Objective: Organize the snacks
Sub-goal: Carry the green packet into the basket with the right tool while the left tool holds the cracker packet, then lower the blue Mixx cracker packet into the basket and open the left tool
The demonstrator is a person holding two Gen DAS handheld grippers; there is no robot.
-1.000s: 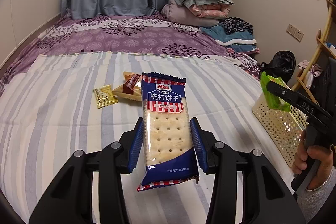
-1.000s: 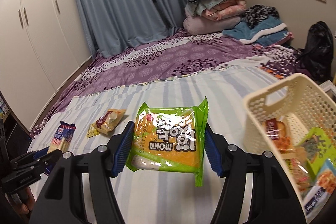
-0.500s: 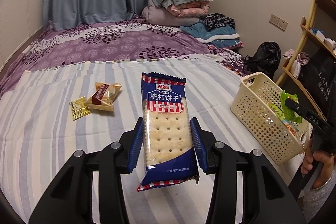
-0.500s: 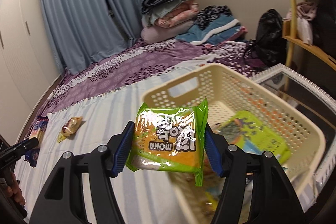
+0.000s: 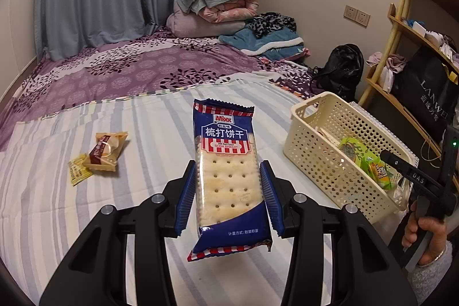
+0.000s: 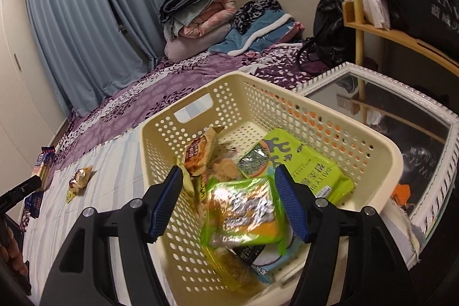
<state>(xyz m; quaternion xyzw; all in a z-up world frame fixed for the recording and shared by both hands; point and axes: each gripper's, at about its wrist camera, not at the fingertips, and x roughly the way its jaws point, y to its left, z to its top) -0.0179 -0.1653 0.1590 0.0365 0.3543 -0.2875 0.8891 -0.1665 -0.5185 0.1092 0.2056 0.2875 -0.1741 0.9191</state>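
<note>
My left gripper is shut on a blue soda biscuit pack, held upright above the striped bed sheet. My right gripper is open over the cream perforated basket. A green snack pack lies loose between its fingers on top of several snacks in the basket. The basket also shows at the right in the left wrist view. A small brown-wrapped snack and a yellow sachet lie on the sheet to the left.
A white-framed mirror lies right of the basket. A wooden shelf and a black bag stand at the right. Folded bedding is piled at the far end of the purple bedspread.
My right gripper moved over the basket, opened and let go of the green snack pack, which now rests inside. My left gripper swung right toward the basket, still holding the biscuit pack.
</note>
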